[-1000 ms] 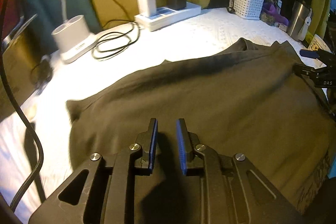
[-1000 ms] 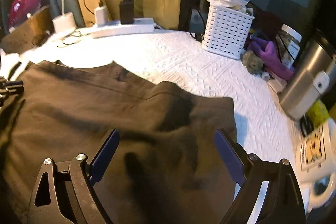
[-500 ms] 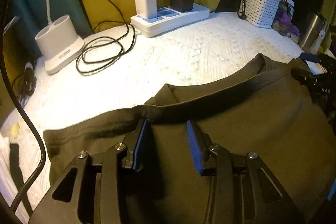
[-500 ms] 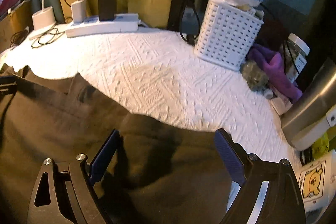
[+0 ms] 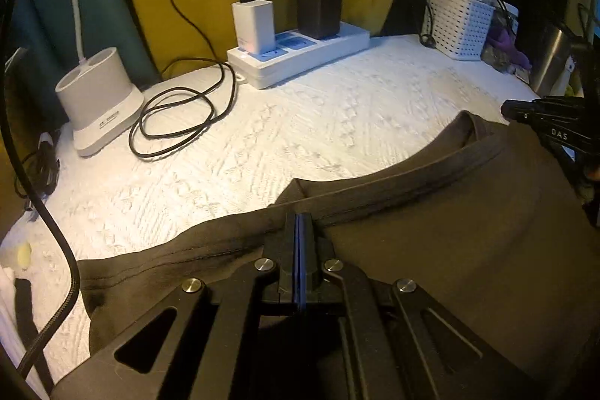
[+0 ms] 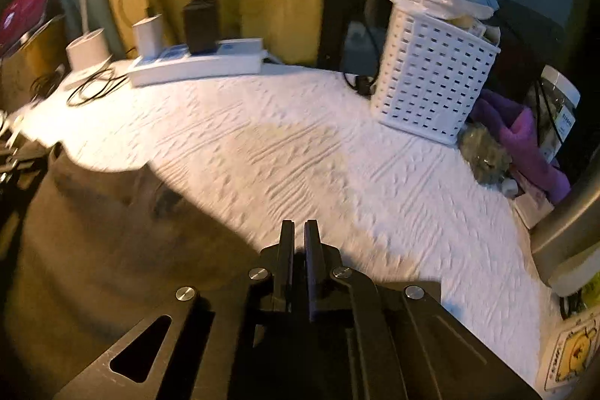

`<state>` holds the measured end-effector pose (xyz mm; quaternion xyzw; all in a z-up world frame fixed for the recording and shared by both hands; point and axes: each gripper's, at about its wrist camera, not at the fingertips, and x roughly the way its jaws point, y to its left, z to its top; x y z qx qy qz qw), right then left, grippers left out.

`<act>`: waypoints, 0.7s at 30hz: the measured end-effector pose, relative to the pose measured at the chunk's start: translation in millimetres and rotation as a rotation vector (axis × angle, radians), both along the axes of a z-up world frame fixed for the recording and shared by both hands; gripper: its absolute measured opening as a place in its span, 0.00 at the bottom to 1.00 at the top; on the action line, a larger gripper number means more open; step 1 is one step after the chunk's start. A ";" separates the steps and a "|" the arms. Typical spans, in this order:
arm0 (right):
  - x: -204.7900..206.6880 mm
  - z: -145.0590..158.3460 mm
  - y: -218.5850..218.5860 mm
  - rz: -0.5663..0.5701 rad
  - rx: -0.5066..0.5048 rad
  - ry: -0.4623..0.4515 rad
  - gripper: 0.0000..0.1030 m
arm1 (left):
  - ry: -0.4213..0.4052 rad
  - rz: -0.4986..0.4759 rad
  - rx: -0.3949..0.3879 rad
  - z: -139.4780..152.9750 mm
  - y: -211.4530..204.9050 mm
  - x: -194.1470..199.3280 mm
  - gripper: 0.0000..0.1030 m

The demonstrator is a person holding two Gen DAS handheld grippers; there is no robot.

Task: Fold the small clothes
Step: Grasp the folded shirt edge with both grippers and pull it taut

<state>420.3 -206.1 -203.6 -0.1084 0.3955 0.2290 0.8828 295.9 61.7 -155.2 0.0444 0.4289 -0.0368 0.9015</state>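
Observation:
A dark olive T-shirt [image 5: 450, 231] lies flat on the white textured table cover [image 5: 300, 137], its collar toward the far side. My left gripper [image 5: 300, 218] is shut, its blue pads pinched on the shirt's far edge at the shoulder seam, left of the collar. In the right wrist view the shirt [image 6: 112, 250] fills the lower left. My right gripper [image 6: 298, 225] is shut on the shirt's far right edge, with only a thin slit between the pads. The right gripper's tip [image 5: 525, 111] also shows at the right of the left wrist view.
A white power strip [image 5: 300, 51] with two chargers, a white lamp base [image 5: 97, 100] and a coiled black cable [image 5: 176, 122] sit at the back left. At the back right are a white basket [image 6: 431, 81], purple cloth [image 6: 525, 137] and a steel tumbler [image 6: 562, 231].
Both grippers slid forward over the shirt to its far edge. The left jaws widened a little, then shut; the right jaws went from wide open to shut.

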 end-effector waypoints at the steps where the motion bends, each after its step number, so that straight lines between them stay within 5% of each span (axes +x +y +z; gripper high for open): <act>1: 0.2 2.2 -2.6 -0.005 0.011 0.000 0.05 | -0.001 0.006 0.002 0.2 1.0 -0.3 0.00; 21: -46.7 2.5 -38.7 -0.070 -0.051 0.018 0.06 | 0.004 0.054 -0.029 23.1 5.6 -32.4 0.00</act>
